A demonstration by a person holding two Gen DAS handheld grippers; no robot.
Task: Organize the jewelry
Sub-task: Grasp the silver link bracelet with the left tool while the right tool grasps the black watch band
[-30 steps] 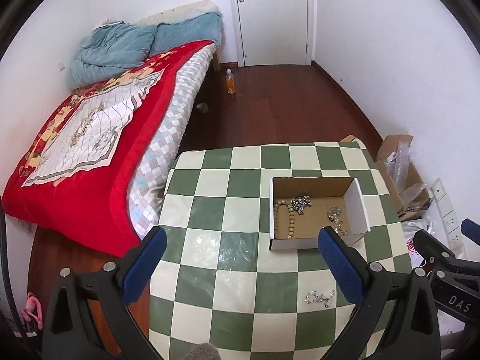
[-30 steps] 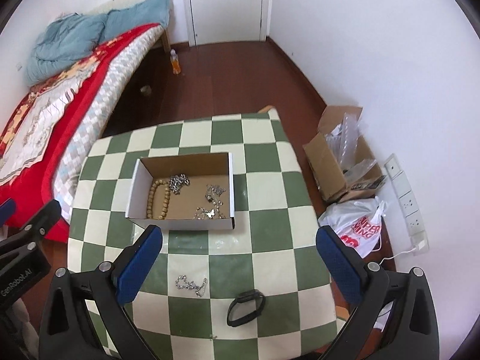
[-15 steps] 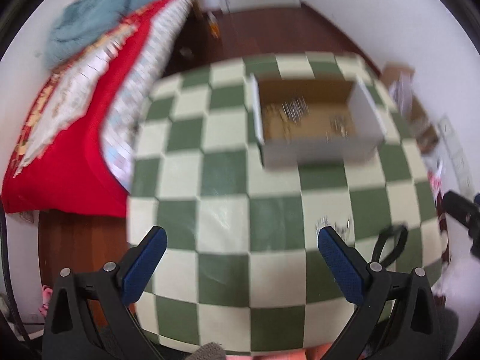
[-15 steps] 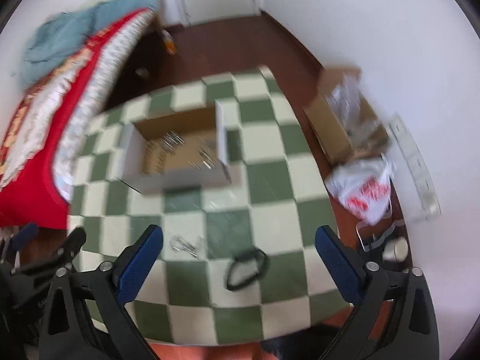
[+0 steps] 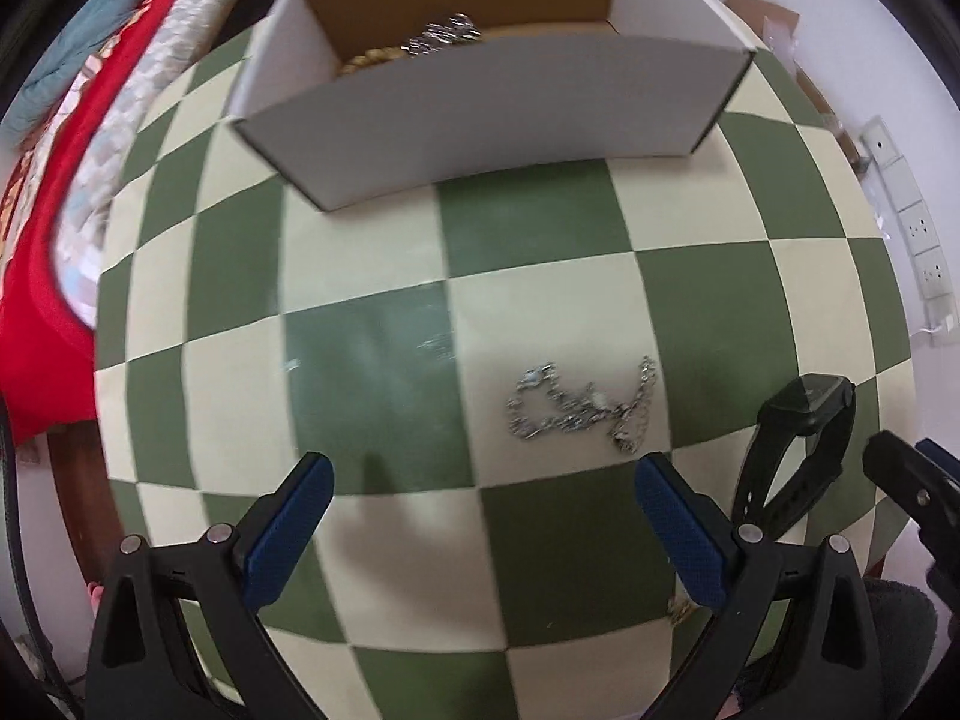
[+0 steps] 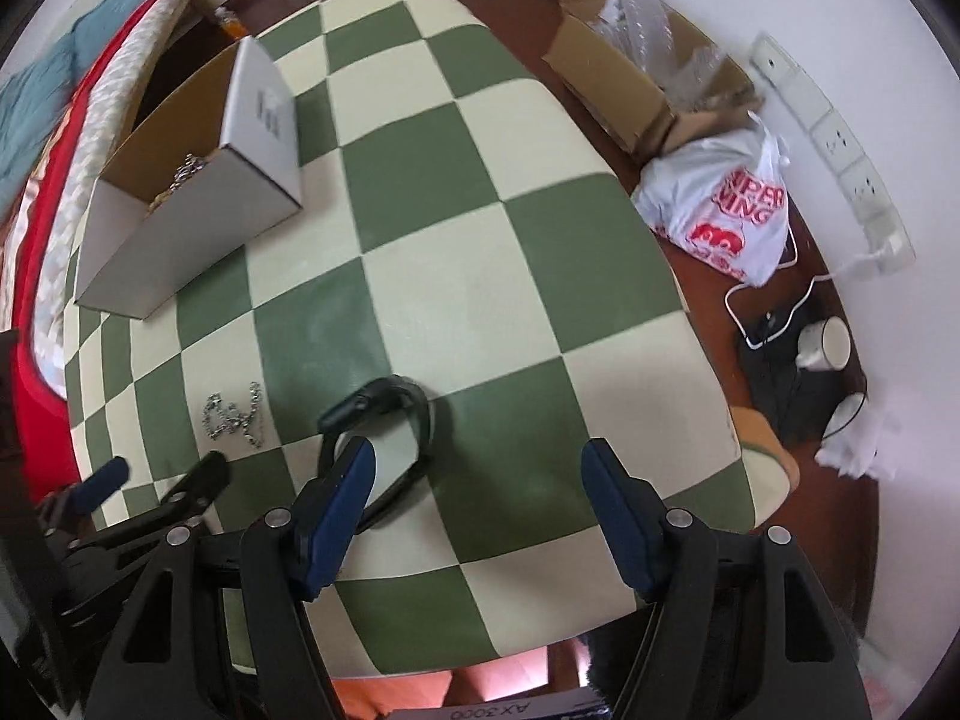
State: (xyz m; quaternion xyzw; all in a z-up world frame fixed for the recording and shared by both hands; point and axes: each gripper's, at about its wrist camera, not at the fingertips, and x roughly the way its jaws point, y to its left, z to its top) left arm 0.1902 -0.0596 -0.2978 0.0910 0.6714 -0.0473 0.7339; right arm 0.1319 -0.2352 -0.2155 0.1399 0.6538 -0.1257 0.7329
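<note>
A silver chain (image 5: 581,407) lies loose on the green-and-cream checked table (image 5: 372,384), just ahead of my open, empty left gripper (image 5: 480,498). The chain also shows in the right wrist view (image 6: 233,414). A black wristband watch (image 6: 384,438) lies to its right, touching the left finger of my open, empty right gripper (image 6: 480,480); the watch also shows in the left wrist view (image 5: 801,438). A white cardboard box (image 5: 480,102) at the far side holds wooden beads and silver chains; it also shows in the right wrist view (image 6: 180,204).
A red-covered bed (image 5: 36,240) runs along the table's left. On the floor at the right are an open carton (image 6: 636,78), a white printed plastic bag (image 6: 726,210), a power strip (image 6: 840,150) and two cups (image 6: 825,345). The table's near edge is close below both grippers.
Both grippers have dropped low and forward over the table, so the chain and watch now lie right at the fingertips. Both stayed open. No item has moved.
</note>
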